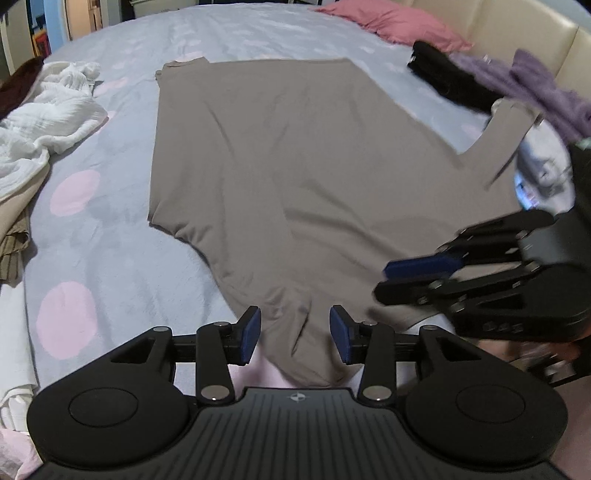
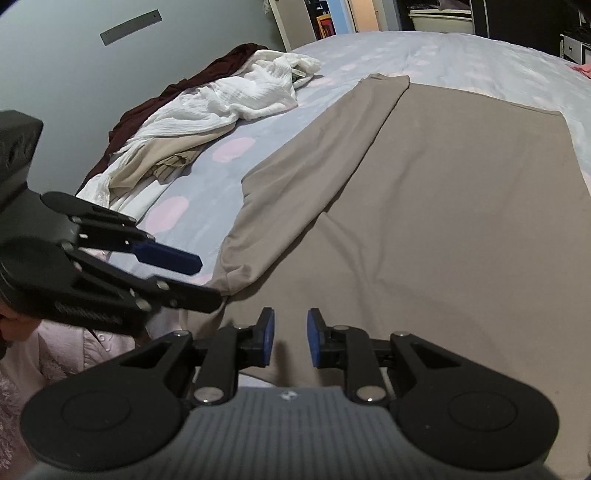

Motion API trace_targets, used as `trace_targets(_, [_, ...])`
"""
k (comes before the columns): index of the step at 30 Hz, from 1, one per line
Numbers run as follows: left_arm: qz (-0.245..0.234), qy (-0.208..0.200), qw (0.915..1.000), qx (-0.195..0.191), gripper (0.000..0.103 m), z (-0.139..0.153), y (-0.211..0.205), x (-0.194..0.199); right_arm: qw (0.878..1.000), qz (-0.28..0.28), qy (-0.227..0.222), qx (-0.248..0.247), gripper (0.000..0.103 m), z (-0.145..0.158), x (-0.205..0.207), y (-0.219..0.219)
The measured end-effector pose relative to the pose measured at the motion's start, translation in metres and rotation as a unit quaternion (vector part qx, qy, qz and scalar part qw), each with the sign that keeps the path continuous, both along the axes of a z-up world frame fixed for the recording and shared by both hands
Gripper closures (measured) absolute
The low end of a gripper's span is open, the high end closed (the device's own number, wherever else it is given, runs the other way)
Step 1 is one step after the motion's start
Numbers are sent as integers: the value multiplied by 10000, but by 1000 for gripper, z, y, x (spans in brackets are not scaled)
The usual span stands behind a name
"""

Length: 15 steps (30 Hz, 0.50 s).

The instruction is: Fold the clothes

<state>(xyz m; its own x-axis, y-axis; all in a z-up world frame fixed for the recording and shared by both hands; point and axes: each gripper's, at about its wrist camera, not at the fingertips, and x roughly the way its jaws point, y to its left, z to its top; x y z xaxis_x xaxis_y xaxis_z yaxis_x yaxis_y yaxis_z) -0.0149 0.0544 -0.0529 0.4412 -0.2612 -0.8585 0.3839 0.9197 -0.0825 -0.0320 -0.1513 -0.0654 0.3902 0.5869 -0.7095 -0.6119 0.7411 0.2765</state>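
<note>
A taupe T-shirt [image 1: 295,166] lies spread flat on the bed, hem at the far end. One sleeve [image 1: 506,125] sticks out to the right; the other side is folded in along a long crease [image 2: 314,177]. My left gripper [image 1: 295,334] is open at the shirt's near end, its blue pads on either side of a ridge of cloth. It also shows at the left of the right wrist view, left gripper [image 2: 208,282], with jaws apart by the folded edge. My right gripper [image 2: 290,334] is open low over the taupe cloth, and appears blurred as right gripper [image 1: 382,280].
The bed sheet [image 1: 110,240] is pale blue with pink dots. A crumpled white garment [image 2: 229,99], a beige one [image 2: 162,155] and a maroon one [image 2: 177,88] lie on the left. A pink pillow [image 1: 399,22], black clothing [image 1: 443,77] and purple clothing [image 1: 535,85] lie by the cream headboard [image 1: 517,29].
</note>
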Motion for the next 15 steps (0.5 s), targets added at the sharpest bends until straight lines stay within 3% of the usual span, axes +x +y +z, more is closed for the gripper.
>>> trace_targets(1, [-26,-29,9999,141,67,-3,-3,-2,10000,23,-38,-15,80,0,-1,0])
trace_targets(3, [-40,-69,9992,385,91,-8,-6,-4,9999,67,-104,-37,80,-1,-2,0])
trace_targets(6, [78,-72,9992,386,102,-10,-3,-7,9998,133,-148,82,80,-2,-2,0])
trace_targets(15, [325,-212,9990,209,103,2,5,-15,9986,413,-275,183,80,-10,6,17])
